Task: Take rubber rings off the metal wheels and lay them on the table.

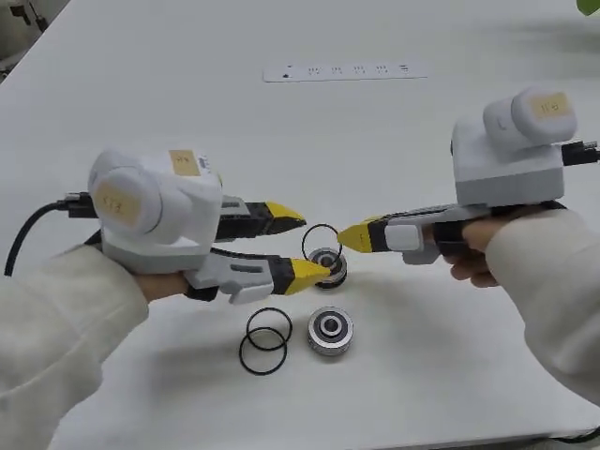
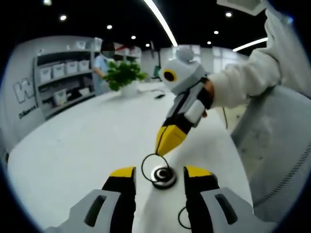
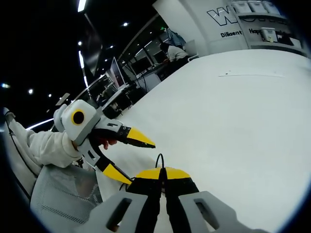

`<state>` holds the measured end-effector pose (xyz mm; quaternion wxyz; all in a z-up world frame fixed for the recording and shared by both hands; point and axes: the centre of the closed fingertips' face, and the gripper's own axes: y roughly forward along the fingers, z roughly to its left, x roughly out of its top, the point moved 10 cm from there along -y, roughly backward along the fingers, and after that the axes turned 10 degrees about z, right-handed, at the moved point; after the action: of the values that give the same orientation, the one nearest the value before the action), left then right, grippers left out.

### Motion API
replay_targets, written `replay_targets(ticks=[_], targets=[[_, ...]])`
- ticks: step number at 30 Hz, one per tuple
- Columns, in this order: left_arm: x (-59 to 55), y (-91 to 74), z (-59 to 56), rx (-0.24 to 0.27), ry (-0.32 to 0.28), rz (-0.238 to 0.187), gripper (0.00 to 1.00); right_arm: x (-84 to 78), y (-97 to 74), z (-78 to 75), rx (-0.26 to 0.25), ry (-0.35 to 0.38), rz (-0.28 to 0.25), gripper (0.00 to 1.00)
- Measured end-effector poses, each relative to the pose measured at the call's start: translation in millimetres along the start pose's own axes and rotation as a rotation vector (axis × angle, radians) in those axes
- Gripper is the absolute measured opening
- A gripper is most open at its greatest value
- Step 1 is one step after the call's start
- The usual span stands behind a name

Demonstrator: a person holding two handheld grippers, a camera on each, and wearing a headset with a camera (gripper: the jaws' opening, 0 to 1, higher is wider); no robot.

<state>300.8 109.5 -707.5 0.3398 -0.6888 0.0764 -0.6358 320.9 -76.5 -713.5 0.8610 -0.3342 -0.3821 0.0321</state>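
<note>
Since the left gripper [image 1: 315, 246] held its jaws apart (merely flanking the wheel [image 1: 328, 270]), the rubber ring [image 1: 322, 225] pinched in the right gripper [image 1: 349, 237] could drag it along.

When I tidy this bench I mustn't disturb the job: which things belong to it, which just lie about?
Job: wheel between the jaws of the left gripper; ring pinched by right gripper; second wheel; two loose rings.
Lying about: power strip; plant.

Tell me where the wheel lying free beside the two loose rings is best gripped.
Probably take the free wheel by its outer rim, jaws on opposite sides, coming down from above. It lies flat, hub upward, so its round wall is open all around.
</note>
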Motion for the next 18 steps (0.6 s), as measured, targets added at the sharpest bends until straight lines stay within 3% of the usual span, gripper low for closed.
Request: replay_targets(ticks=[3, 6, 13, 18], targets=[[2.0, -8.6, 2.7, 0.013, 0.002, 0.001, 0.49, 2.5, -1.8, 2.9, 0.004, -0.002, -0.012, 0.0], [5.6, -22.1, 7.6, 0.021, -0.035, -0.004, 0.55, 4.0, -2.4, 6.1, 0.01, -0.006, -0.018, 0.0], [15.0, -45.4, 12.7, 0.056, -0.081, -0.075, 0.7, 6.3, -2.3, 14.5, 0.04, -0.013, -0.023, 0.0], [13.3, -54.1, 10.1, 0.073, -0.063, -0.057, 0.73, 8.0, -0.9, 21.7, 0.056, -0.027, -0.019, 0.0]])
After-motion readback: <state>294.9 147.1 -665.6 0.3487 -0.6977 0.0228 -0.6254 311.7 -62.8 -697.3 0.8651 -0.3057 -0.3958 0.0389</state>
